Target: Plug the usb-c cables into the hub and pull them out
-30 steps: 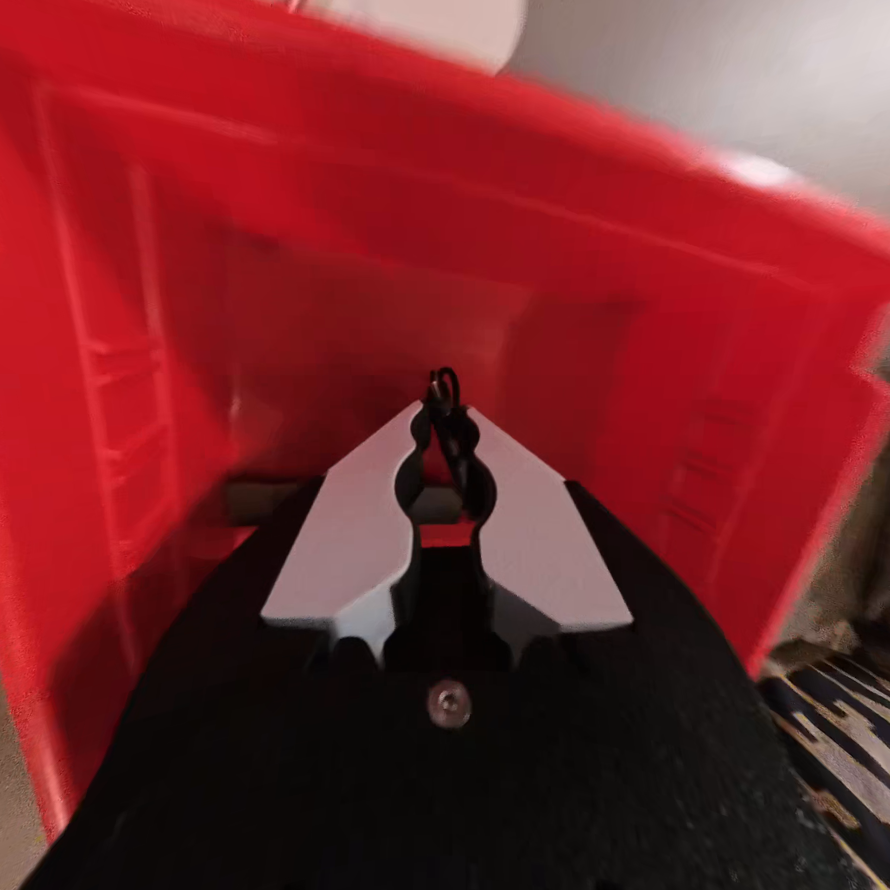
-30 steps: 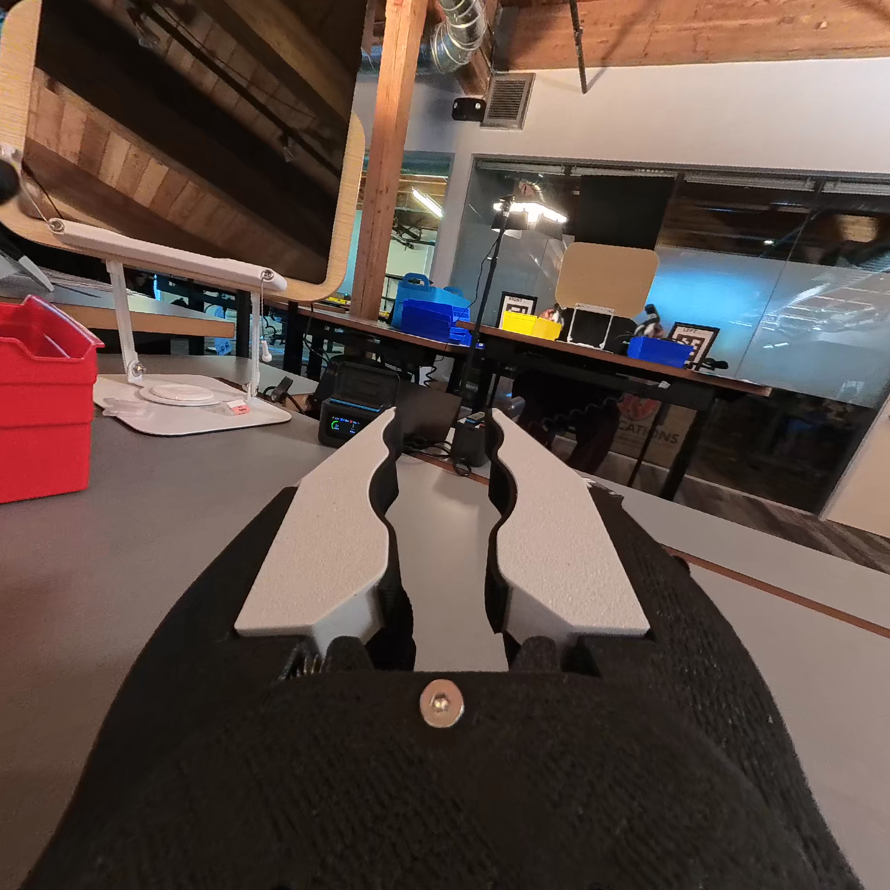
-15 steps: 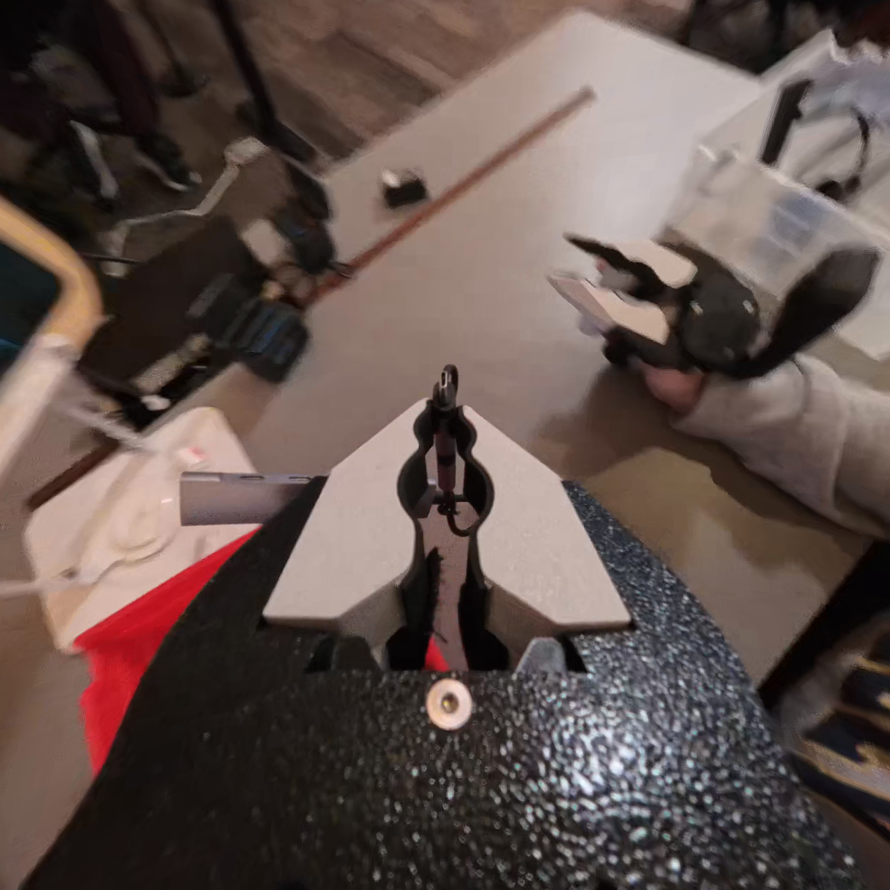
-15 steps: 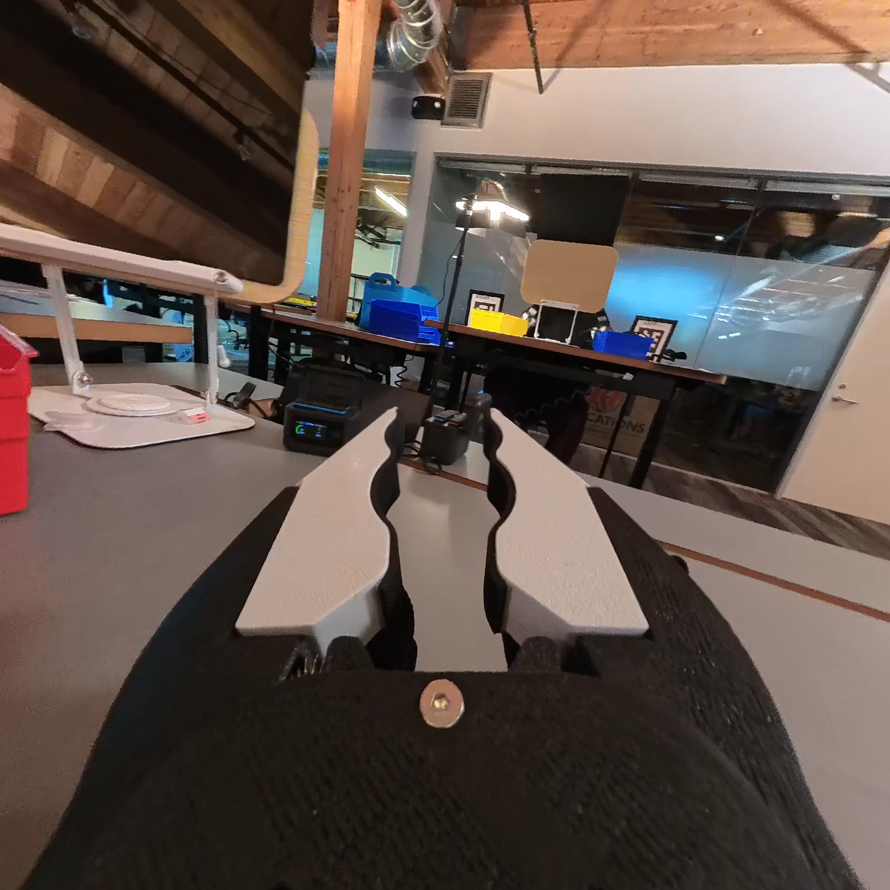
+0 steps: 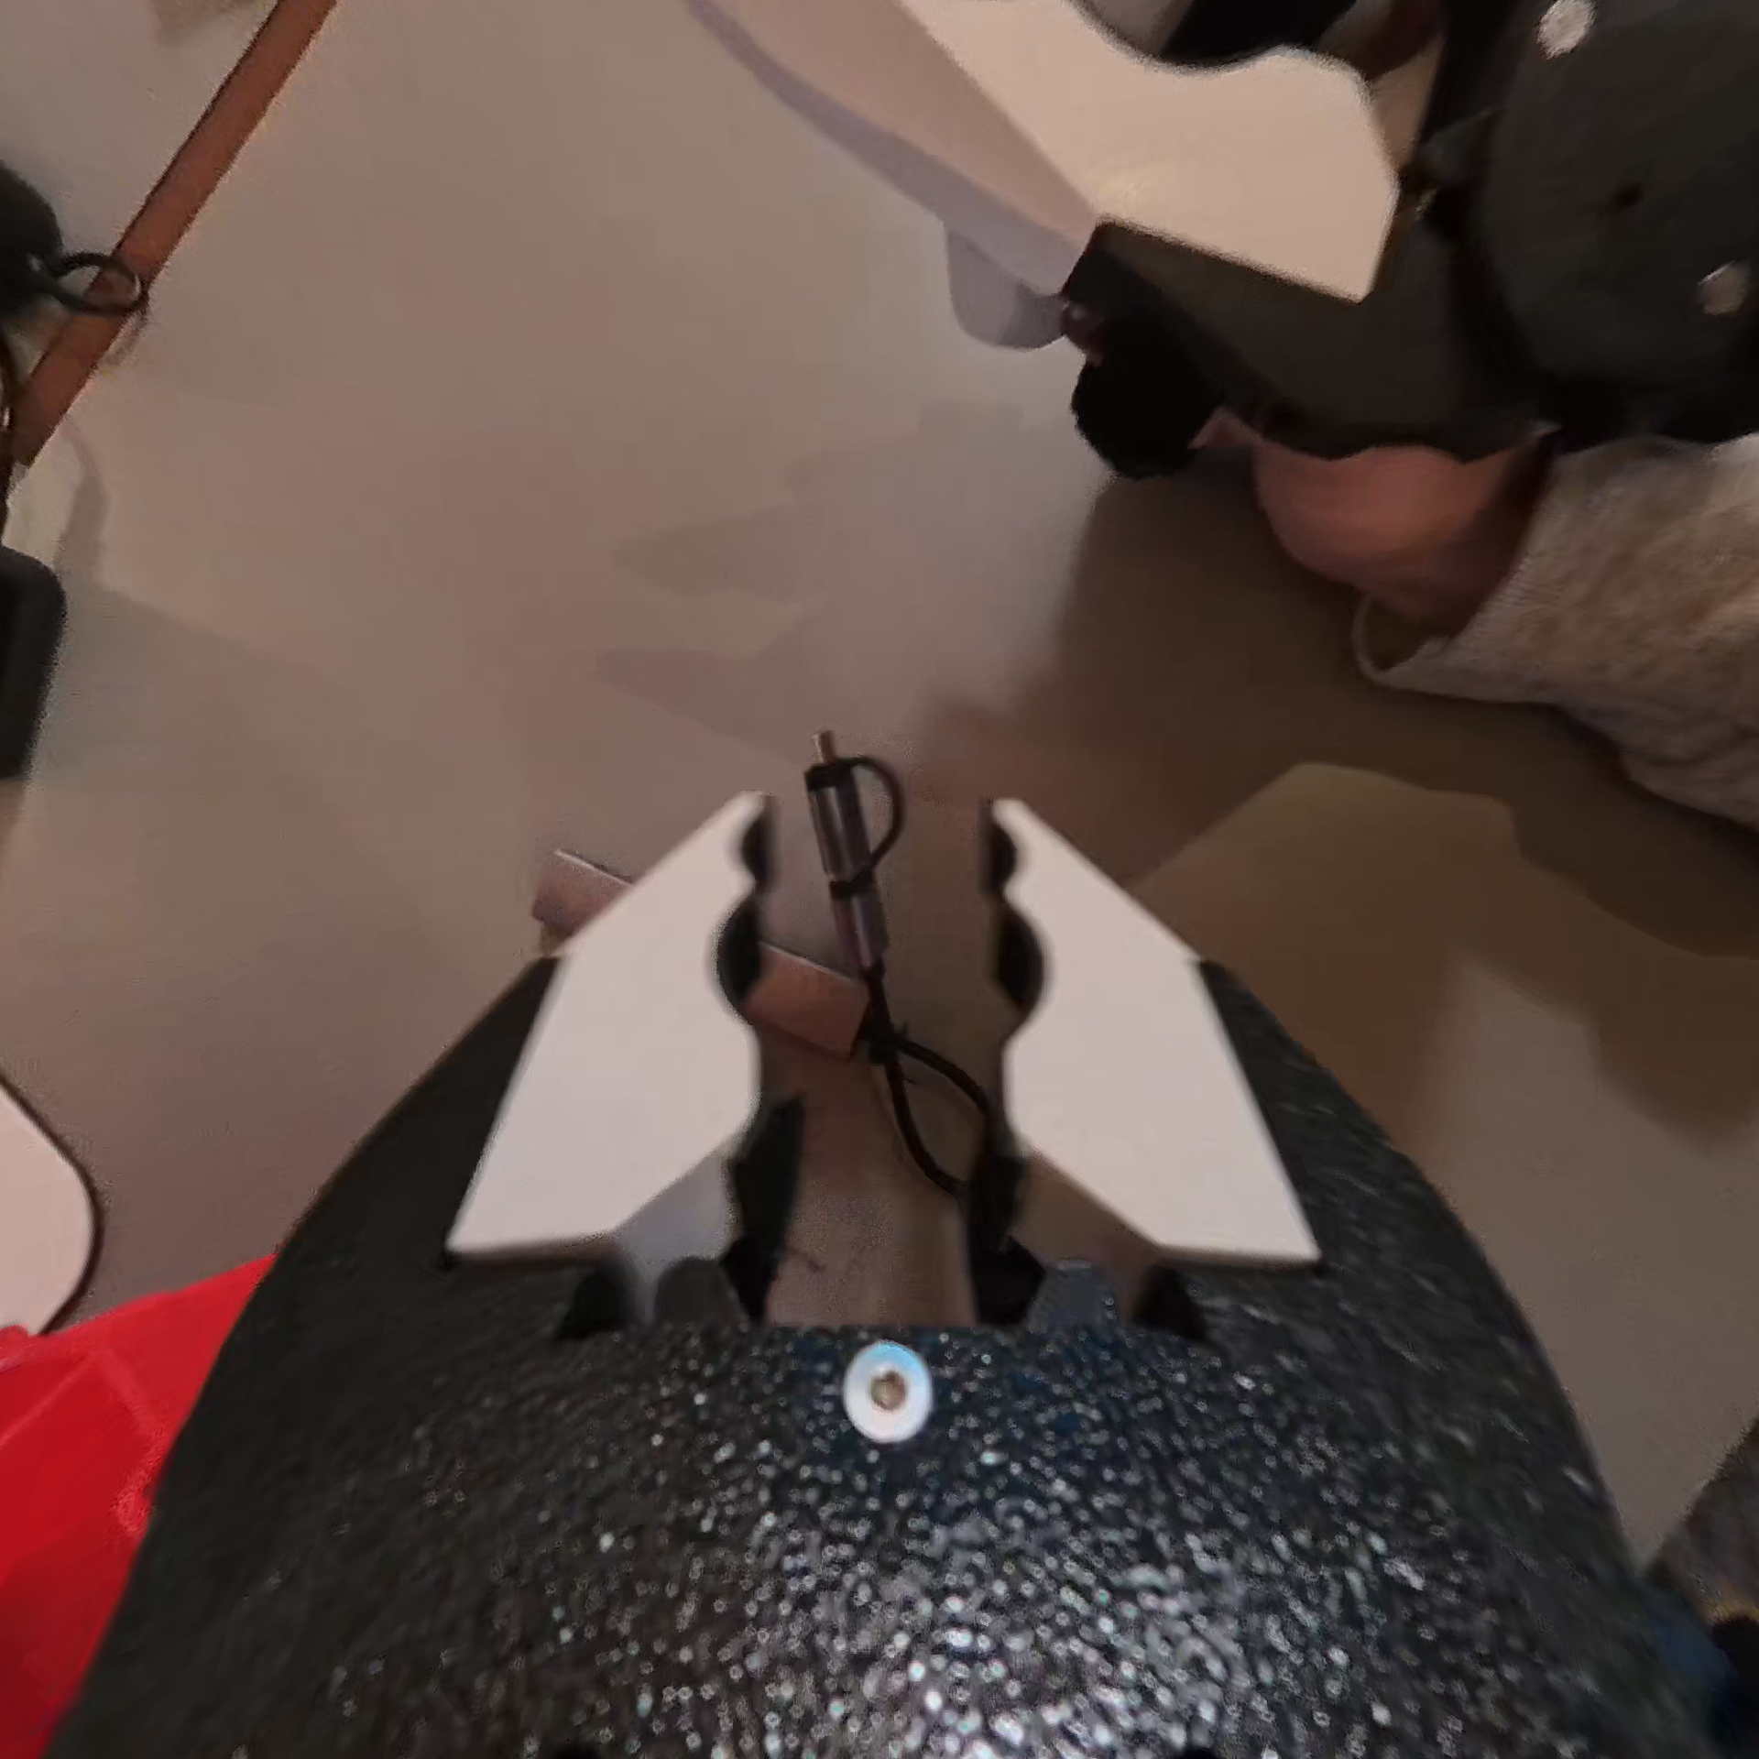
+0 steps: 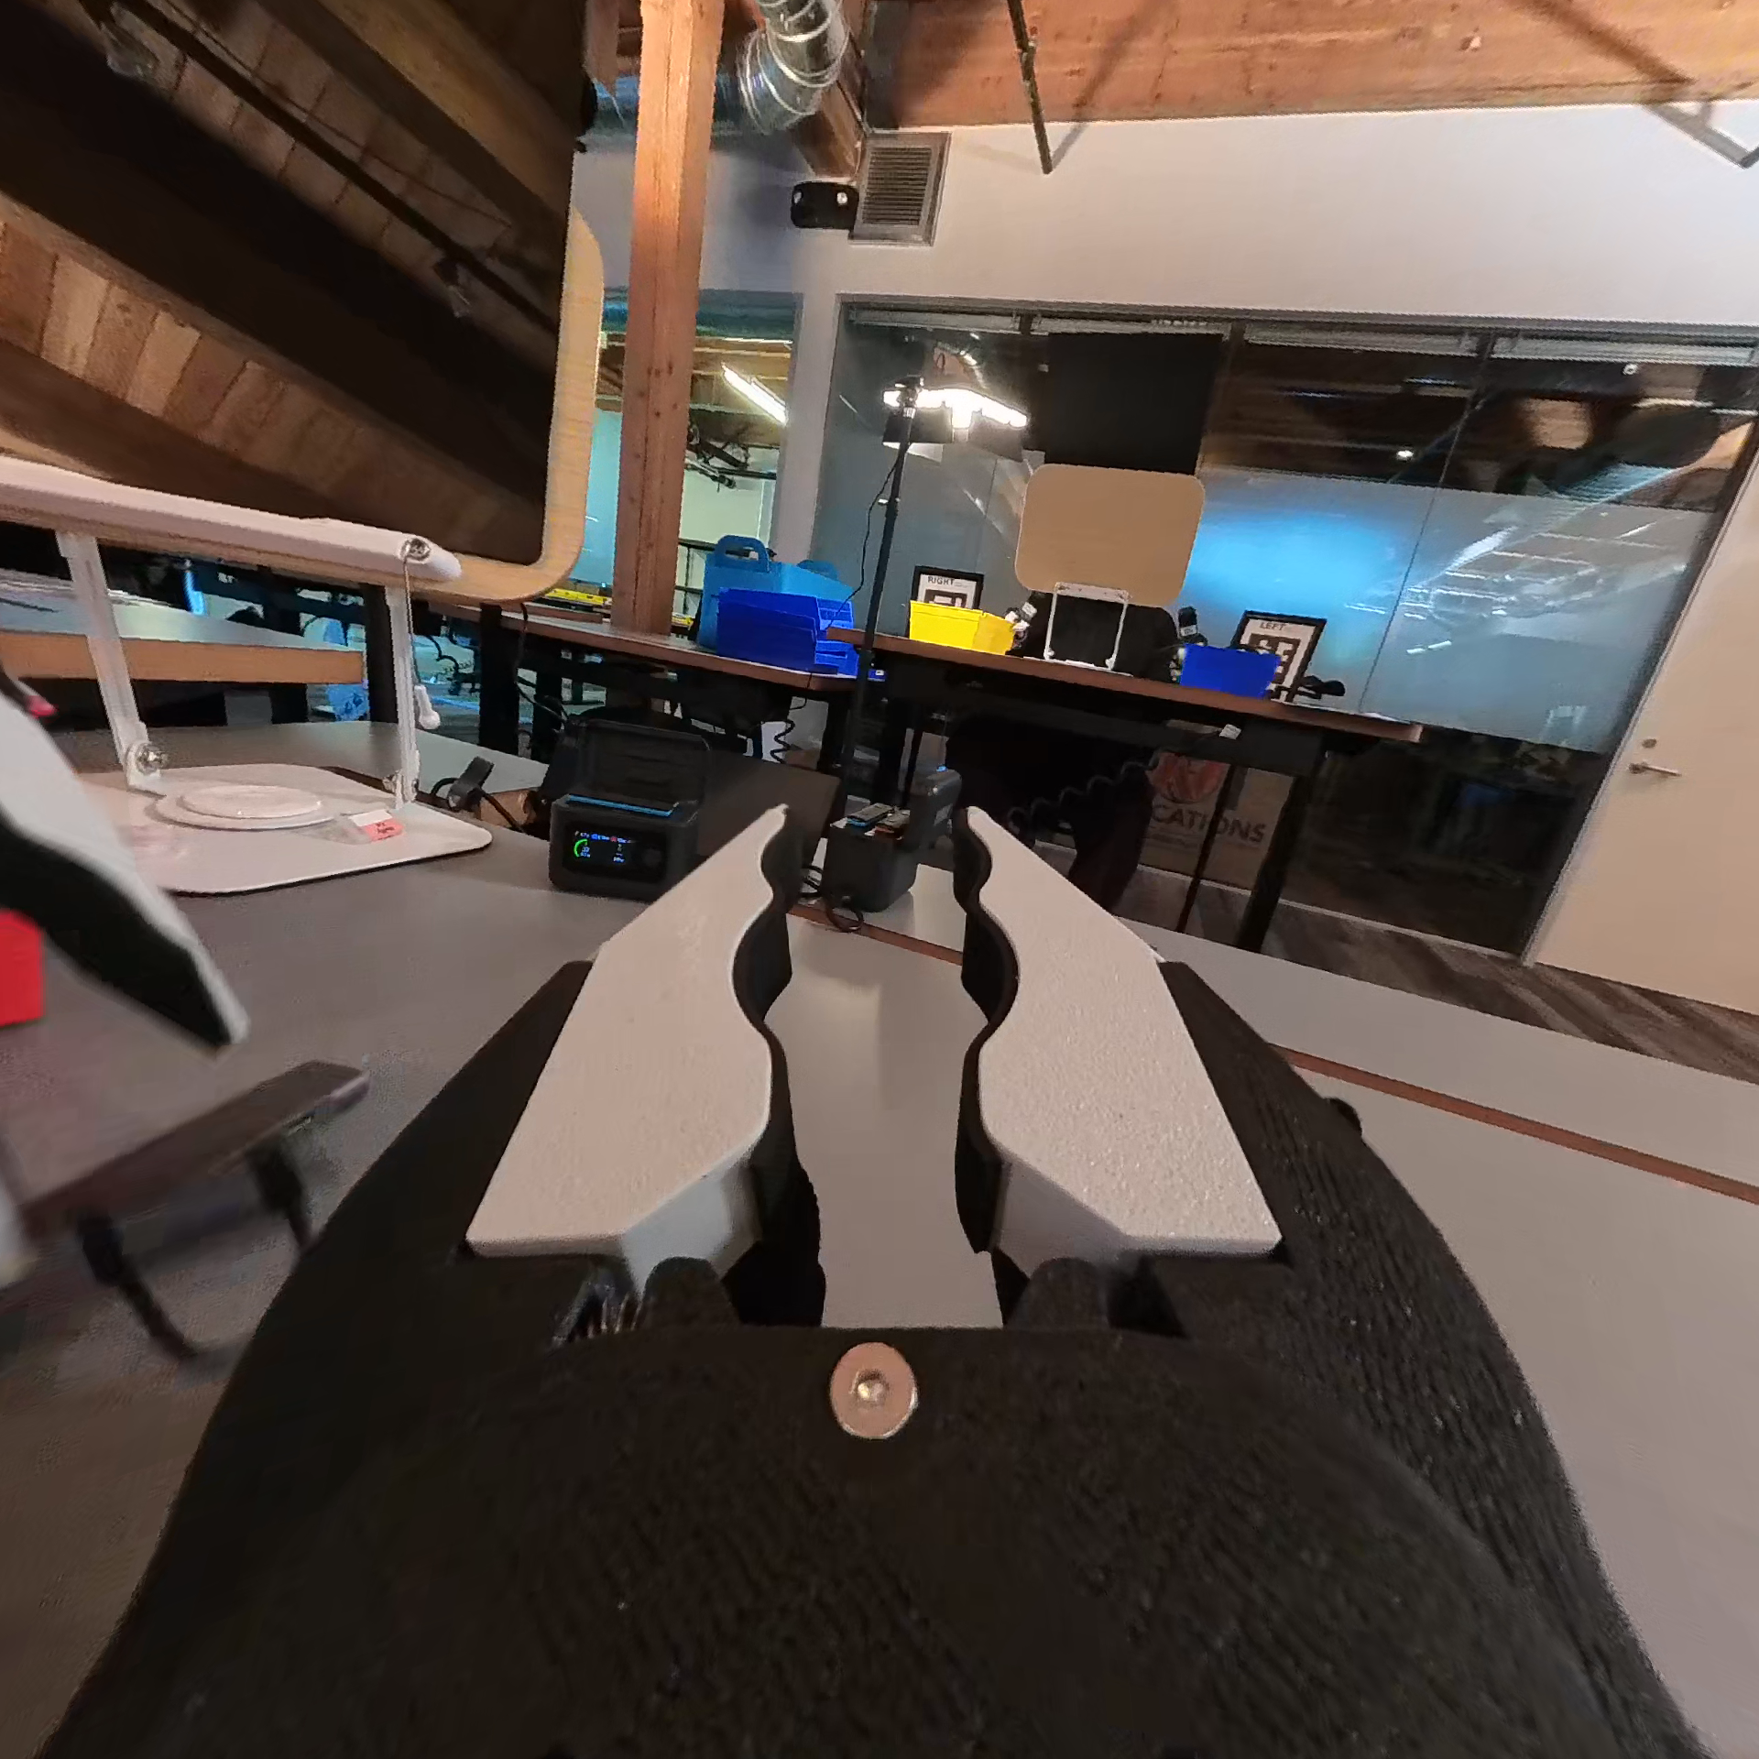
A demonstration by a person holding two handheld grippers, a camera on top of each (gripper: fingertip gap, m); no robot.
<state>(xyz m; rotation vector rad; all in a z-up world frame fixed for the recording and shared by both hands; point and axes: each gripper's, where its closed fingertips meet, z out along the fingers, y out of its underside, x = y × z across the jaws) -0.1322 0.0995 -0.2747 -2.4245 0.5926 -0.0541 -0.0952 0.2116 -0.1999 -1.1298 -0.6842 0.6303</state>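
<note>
The usb-c cable (image 5: 850,861) sits between the spread fingers of the left tool (image 5: 876,819), touched by neither, above the hub (image 5: 804,1004) on the bench (image 5: 476,476); the right tool (image 6: 871,828) gapes bare.

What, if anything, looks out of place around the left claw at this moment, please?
The USB-C plug stands between the left claw's spread fingers with a clear gap on each side, so nothing grips it. Its thin black cable loops loosely behind, beside the grey hub on the table. It looks unsupported.
</note>
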